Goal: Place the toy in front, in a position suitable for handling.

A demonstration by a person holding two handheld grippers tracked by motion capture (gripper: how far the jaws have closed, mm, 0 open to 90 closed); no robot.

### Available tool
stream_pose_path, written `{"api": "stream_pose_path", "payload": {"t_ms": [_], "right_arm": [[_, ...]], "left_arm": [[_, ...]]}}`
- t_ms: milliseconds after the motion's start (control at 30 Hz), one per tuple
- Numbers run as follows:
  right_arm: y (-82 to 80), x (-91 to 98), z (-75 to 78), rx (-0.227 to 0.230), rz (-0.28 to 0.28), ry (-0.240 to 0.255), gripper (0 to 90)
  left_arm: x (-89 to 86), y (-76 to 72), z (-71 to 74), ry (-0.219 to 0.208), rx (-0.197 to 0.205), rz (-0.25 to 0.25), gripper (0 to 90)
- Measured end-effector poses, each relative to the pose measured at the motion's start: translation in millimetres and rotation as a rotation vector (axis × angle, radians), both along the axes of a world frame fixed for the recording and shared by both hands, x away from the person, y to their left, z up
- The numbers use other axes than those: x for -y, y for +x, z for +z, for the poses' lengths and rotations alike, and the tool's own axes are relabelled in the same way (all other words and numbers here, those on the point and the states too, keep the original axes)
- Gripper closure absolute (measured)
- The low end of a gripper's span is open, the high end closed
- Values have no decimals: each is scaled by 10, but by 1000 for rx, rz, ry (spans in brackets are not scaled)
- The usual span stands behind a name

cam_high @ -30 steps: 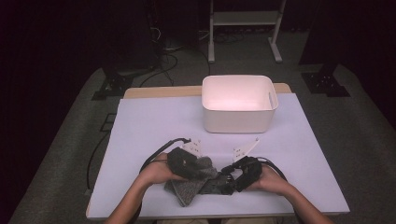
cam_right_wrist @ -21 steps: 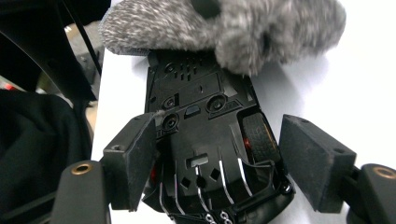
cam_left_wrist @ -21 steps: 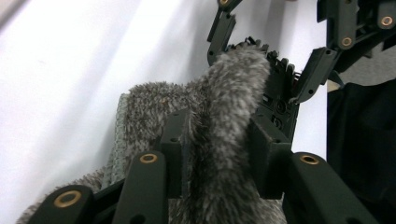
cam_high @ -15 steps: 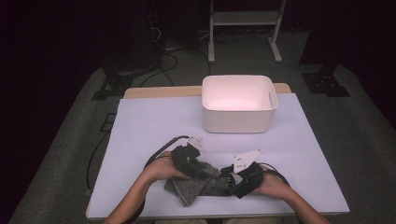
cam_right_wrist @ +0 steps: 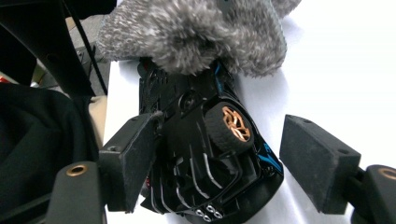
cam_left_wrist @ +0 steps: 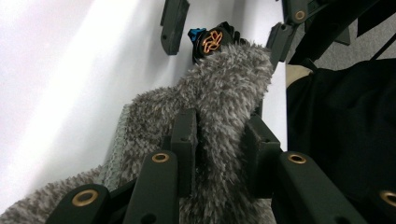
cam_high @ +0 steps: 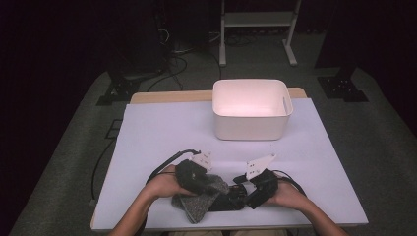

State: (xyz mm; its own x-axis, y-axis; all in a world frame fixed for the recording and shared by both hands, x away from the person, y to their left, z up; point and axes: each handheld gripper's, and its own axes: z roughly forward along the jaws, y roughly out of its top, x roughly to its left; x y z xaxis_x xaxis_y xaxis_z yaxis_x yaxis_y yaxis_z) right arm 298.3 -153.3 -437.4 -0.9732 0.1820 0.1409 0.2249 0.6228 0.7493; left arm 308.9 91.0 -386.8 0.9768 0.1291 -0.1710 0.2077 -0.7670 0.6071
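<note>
Sock being worked over a toy car at the lower middle of the table

In the high view the left gripper [cam_high: 209, 184] and right gripper [cam_high: 243, 189] meet low in the frame, near the table's front edge, with the white bin [cam_high: 251, 109] well apart above them. The left gripper's pads pinch a fold of the fuzzy grey sock [cam_left_wrist: 219, 116], probably to hold its mouth up while the car [cam_right_wrist: 205, 154] goes in nose first. The right gripper's jaws stand wide around the car, one pad touching its side and the other clear of it, so it seems steadied, not clamped. The car lies on its side with its underside and a gold-spoked wheel [cam_right_wrist: 235, 123] facing the camera. No readable writing or brand shows.
</note>
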Motion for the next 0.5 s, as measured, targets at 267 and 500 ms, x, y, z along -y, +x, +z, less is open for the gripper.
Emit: {"api": "stream_pose_path", "payload": {"t_ms": [267,500], "right_arm": [[-53,-143,48,14,75,-80,261],[-125,-279,-14,-9,184,-131,455]], "left_arm": [[13,-148,88,-16,-10,-75,704],[14,-199,92,-37,-31,-107,719]]}}
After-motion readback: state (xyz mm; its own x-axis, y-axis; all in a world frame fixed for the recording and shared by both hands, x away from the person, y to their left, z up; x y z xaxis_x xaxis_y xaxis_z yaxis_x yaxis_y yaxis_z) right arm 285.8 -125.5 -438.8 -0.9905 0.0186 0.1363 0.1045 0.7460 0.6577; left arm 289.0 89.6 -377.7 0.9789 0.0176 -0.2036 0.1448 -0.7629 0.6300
